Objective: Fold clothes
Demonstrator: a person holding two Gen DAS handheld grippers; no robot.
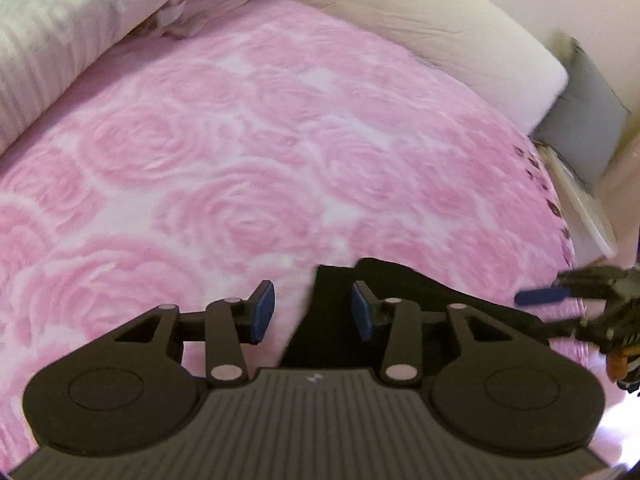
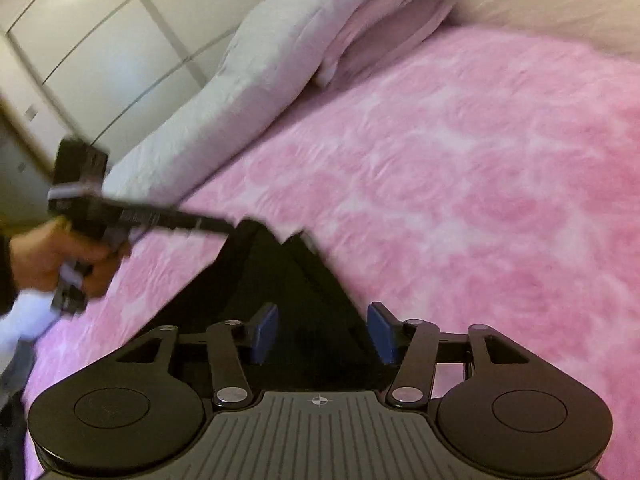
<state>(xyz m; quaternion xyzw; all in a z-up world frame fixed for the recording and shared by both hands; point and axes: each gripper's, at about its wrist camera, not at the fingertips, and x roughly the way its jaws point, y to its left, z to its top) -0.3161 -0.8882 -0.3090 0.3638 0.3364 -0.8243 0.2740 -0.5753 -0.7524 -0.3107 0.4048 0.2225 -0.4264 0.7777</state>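
A black garment lies on the pink rose-patterned bedspread near the bed's front edge. My left gripper is open and empty, its fingers straddling the garment's left edge just above it. My right gripper is open and empty, hovering over the near part of the same black garment. The right gripper also shows at the right edge of the left wrist view. The left gripper, held in a hand, shows at the left of the right wrist view, reaching to the garment's far corner.
A folded white and pink duvet lies along the bed's far left side. A cream headboard cushion runs along the back. White wardrobe doors stand beyond the bed. The bedspread stretches wide to the right.
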